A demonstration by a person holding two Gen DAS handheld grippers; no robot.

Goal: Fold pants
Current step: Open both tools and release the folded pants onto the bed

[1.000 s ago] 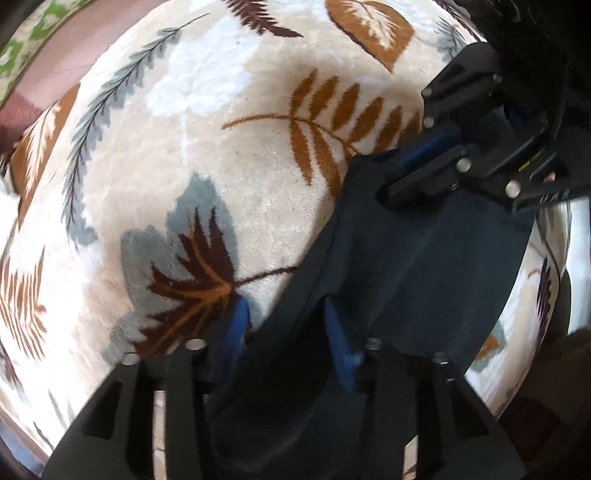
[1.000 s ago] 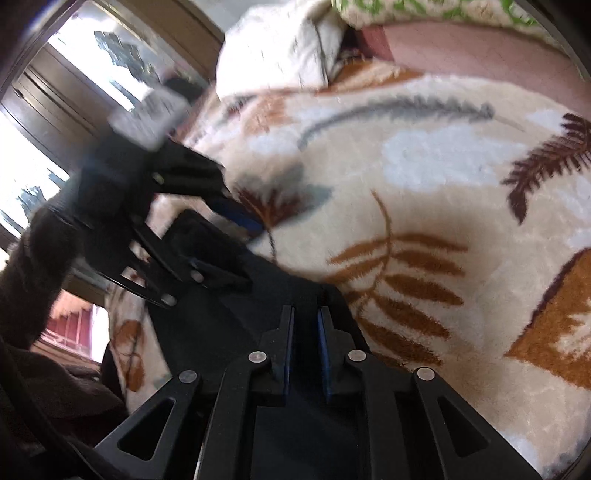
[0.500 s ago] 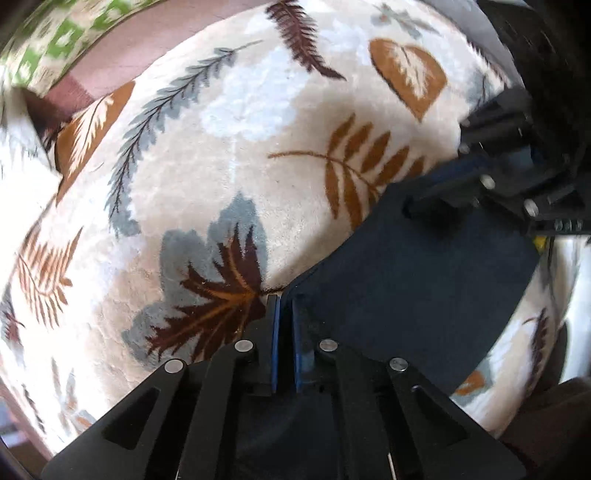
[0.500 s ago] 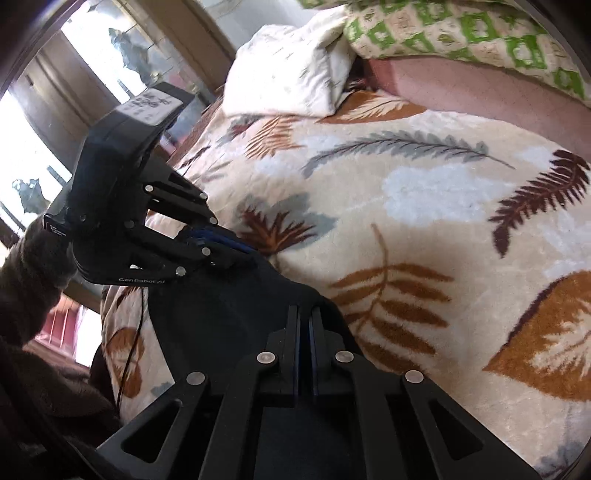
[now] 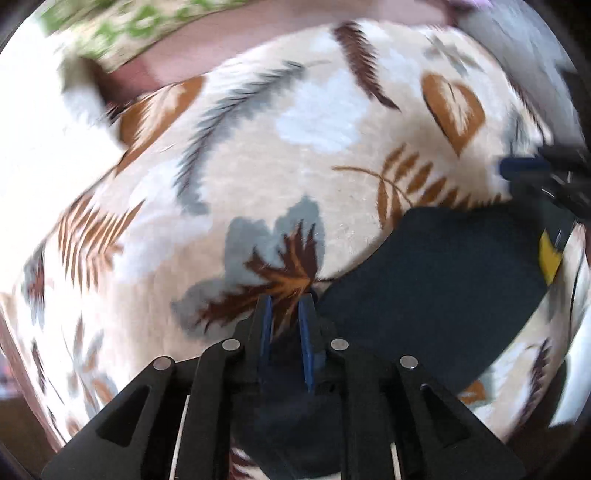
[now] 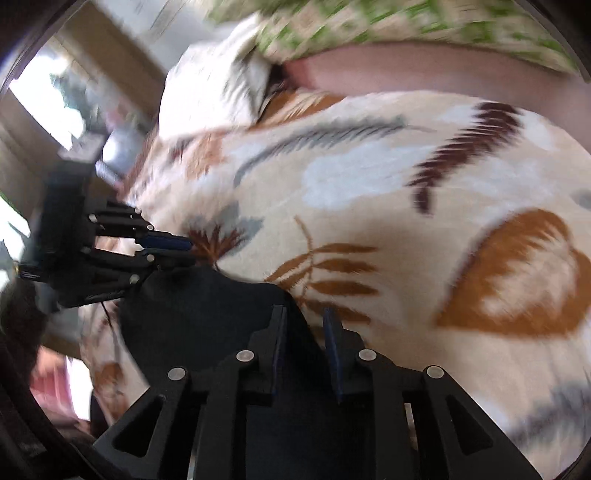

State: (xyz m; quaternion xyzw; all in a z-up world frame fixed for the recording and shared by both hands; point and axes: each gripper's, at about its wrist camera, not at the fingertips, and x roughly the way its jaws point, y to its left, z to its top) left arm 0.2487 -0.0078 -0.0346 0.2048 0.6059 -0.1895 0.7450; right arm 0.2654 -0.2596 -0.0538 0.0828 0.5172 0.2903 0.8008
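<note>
The dark navy pants lie folded flat on a leaf-patterned blanket; they also show in the right wrist view. My left gripper is open with nothing between its blue pads, just left of the pants' near corner. It also shows at the left of the right wrist view. My right gripper is open at the pants' right corner, and its tip shows at the right edge of the left wrist view. Both views are motion-blurred.
A white pillow and a green-patterned pillow lie at the head of the bed, with a pink sheet below them. Bright windows stand at the left. The blanket stretches beyond the pants.
Both grippers were shut on the pants' corners half a second ago and have opened and let go. Both have pulled back and up; the pants now lie flat.
</note>
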